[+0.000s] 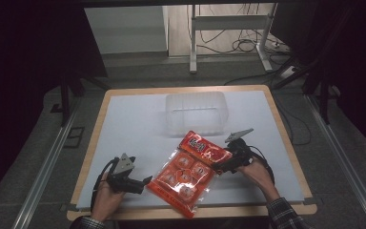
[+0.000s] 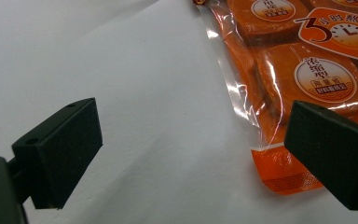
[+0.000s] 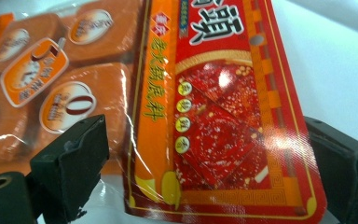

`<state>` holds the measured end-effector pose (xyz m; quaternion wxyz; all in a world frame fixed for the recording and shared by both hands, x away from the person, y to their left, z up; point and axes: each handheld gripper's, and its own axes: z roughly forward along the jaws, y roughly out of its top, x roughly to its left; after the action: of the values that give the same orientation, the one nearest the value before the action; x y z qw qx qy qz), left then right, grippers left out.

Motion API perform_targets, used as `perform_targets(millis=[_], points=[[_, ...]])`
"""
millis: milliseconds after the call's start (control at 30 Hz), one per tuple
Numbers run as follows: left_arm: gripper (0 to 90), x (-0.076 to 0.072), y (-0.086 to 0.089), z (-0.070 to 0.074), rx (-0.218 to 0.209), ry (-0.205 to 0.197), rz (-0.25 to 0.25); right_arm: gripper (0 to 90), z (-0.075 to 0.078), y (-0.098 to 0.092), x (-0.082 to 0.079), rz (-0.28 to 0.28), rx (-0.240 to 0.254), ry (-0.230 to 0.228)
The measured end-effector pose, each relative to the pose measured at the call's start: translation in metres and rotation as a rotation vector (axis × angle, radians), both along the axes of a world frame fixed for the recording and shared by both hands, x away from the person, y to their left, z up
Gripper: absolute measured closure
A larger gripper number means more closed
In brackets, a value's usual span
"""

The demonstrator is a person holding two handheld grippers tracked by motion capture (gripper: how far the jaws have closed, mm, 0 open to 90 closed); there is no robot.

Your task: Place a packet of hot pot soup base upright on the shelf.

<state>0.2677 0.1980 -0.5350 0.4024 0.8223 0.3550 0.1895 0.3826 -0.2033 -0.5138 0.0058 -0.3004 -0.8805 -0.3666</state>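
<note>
Behind orange packet (image 1: 187, 174), clear tub (image 1: 196, 113)

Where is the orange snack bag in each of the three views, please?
High view: the snack bag lies front centre on the white table, between the left gripper and right gripper.
Left gripper view: its clear edge and orange corner sit at upper right.
Right gripper view: its red header lies between the open jaws.
Shared landmark: the clock label.

glossy clear plastic packet (image 1: 188, 171); translucent frosted plastic box (image 1: 196, 112); matt white tabletop (image 1: 133, 124) with a wood edge.
</note>
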Motion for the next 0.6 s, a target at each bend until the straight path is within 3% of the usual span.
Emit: perform_targets(millis=[100,133,300,433,467,533,600], points=[[3.9,0.000,-0.001,0.000,0.004,0.000,-0.002,6.8,0.004,0.001,-0.001,0.006,0.031,-0.001],[3.9,0.000,-0.001,0.000,0.005,0.000,-0.002,6.9,0.008,0.003,-0.002,0.024,0.076,0.007],[3.9,0.000,-0.002,0.000,0.011,0.001,-0.004,7.5,0.012,0.011,-0.002,0.039,0.110,0.036],[3.9,0.000,-0.002,-0.001,0.015,0.000,-0.006,24.5,0.014,0.018,-0.003,0.026,0.056,0.006],[3.9,0.000,-0.002,-0.001,0.016,0.001,-0.008,35.0,0.014,0.020,-0.003,0.015,0.044,0.002],[3.9,0.000,-0.003,-0.001,0.021,0.000,-0.009,38.7,0.014,0.021,-0.002,0.017,0.038,0.003],[3.9,0.000,-0.003,-0.001,0.023,0.000,-0.010,45.1,0.011,0.027,-0.001,0.026,-0.001,0.004]])
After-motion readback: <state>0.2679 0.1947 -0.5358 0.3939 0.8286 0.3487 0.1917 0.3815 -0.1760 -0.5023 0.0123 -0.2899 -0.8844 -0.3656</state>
